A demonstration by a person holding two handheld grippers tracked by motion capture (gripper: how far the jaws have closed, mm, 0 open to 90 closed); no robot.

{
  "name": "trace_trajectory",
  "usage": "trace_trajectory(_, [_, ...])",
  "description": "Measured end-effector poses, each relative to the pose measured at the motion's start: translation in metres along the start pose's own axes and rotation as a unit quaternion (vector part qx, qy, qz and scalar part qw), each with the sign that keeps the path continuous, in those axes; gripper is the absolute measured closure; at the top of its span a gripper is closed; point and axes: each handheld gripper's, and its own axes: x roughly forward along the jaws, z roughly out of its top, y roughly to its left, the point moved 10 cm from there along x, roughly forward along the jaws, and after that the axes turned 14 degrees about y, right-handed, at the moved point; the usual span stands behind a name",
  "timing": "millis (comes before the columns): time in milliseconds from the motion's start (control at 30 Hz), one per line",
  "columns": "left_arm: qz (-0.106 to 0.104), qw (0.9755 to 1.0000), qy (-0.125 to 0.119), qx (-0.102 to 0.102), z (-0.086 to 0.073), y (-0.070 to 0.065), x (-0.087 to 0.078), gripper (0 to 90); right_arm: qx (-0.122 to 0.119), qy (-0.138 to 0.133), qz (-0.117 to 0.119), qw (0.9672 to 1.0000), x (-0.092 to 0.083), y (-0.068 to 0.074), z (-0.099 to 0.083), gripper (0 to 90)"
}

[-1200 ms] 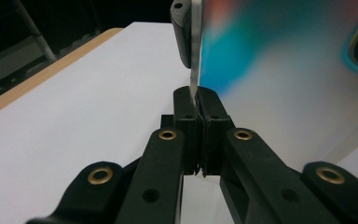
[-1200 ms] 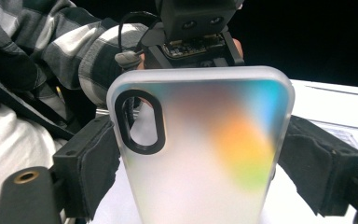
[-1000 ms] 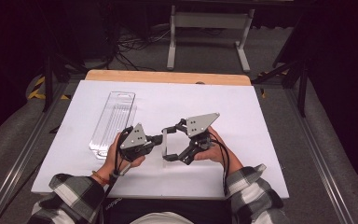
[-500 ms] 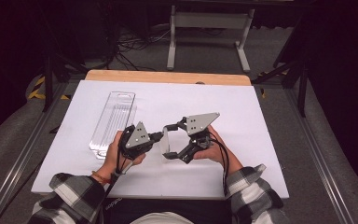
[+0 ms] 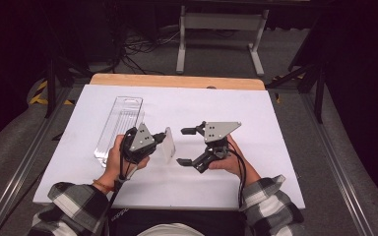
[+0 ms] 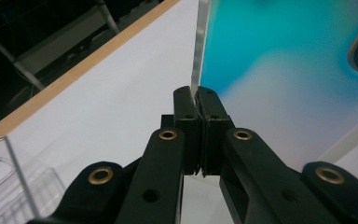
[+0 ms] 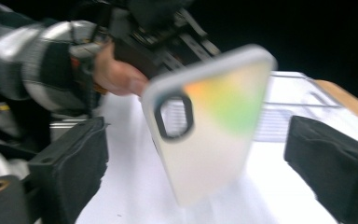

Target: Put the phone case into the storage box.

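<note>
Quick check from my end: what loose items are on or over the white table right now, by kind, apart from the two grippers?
Phone case, translucent, clamped by the left gripper and held off the table: 1
Clear plastic package, lying empty on the table's left part: 1
Total: 2

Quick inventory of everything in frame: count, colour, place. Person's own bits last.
phone case: 1, translucent white with an iridescent sheen, held upright between the two grippers
clear plastic package: 1, transparent, lying on the table's left part
table: 1, white top with a wooden far edge
metal stand: 1, grey, on the floor beyond the table
left gripper: 1, black, shut on the phone case's edge
right gripper: 1, black, open, facing the case
sleeves: 2, black and white plaid, bottom of the high view
</note>
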Motion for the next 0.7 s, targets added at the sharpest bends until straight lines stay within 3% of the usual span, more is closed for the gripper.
trace_trajectory(133, [0.008, 0.9999, -0.002, -0.014, 0.000, 0.008, -0.005, 88.4, 0.015, 0.005, -0.033, 0.9993, -0.007, -0.004, -0.009, 5.6])
trace_trajectory(167, [0.016, 0.9998, -0.002, -0.014, 0.000, 0.012, -0.007, 88.4, 0.018, 0.017, -0.055, 0.9982, -0.009, -0.006, -0.015, 5.7])
trace_trajectory(367, [0.020, 0.9991, -0.007, -0.038, -0.002, 0.024, -0.012, 88.3, 0.034, 0.022, -0.095, 0.9946, -0.018, -0.008, -0.029, 6.1])
trace_trajectory(500, [0.026, 0.9986, -0.008, -0.045, -0.005, 0.031, -0.015, 88.3, 0.046, 0.012, -0.155, 0.9867, -0.025, -0.009, -0.035, 6.1])
trace_trajectory(633, [0.027, 0.9981, -0.011, -0.054, -0.006, 0.036, -0.019, 88.3, 0.047, 0.026, -0.193, 0.9797, -0.026, -0.008, -0.045, 6.2])
trace_trajectory(667, [0.031, 0.9980, -0.011, -0.054, -0.006, 0.038, -0.020, 88.3, 0.046, 0.026, -0.194, 0.9796, -0.025, -0.006, -0.047, 6.2])
trace_trajectory(700, [0.031, 0.9979, -0.013, -0.055, -0.006, 0.038, -0.021, 88.3, 0.042, 0.027, -0.184, 0.9816, -0.024, -0.001, -0.049, 7.0])
